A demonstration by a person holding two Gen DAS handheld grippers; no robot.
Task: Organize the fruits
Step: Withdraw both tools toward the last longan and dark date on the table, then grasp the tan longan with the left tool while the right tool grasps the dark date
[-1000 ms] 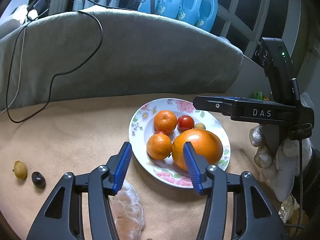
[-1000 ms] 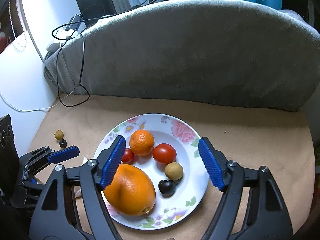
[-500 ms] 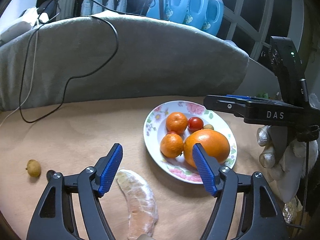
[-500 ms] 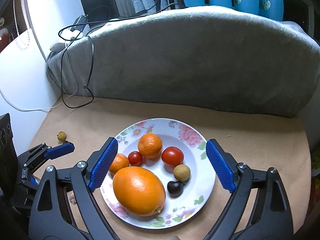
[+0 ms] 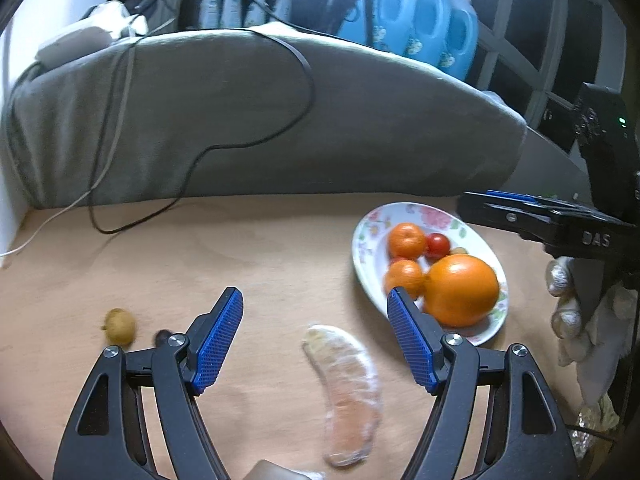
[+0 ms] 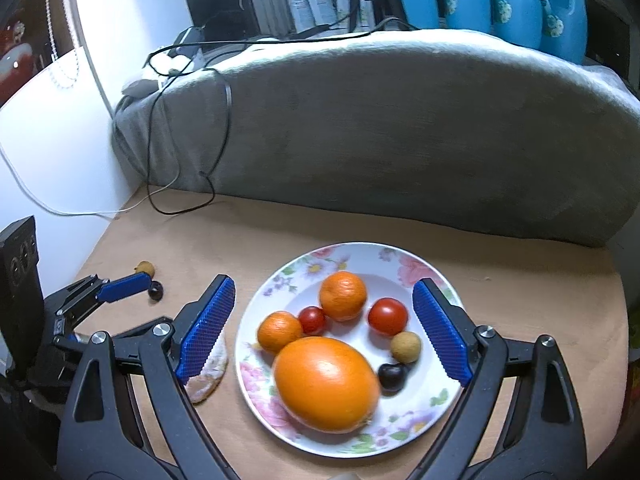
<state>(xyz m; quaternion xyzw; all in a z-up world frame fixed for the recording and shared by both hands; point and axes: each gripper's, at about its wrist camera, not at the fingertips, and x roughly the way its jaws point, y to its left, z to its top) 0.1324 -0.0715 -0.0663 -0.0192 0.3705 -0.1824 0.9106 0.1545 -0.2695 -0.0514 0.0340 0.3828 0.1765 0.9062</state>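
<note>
Over the last 1 s the left gripper (image 5: 314, 340) has swung away from the floral plate (image 5: 370, 236), which has slid from between its fingers out to 2 o'clock. The peeled pomelo segment (image 5: 348, 384) now lies between its wide-open jaws. The right gripper (image 6: 324, 332) has spread wider and drawn back, fully exposing the large orange (image 6: 326, 384).

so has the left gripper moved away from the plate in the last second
Yes. The left gripper has swung left off the plate; it now frames the peeled segment on the table.
</note>
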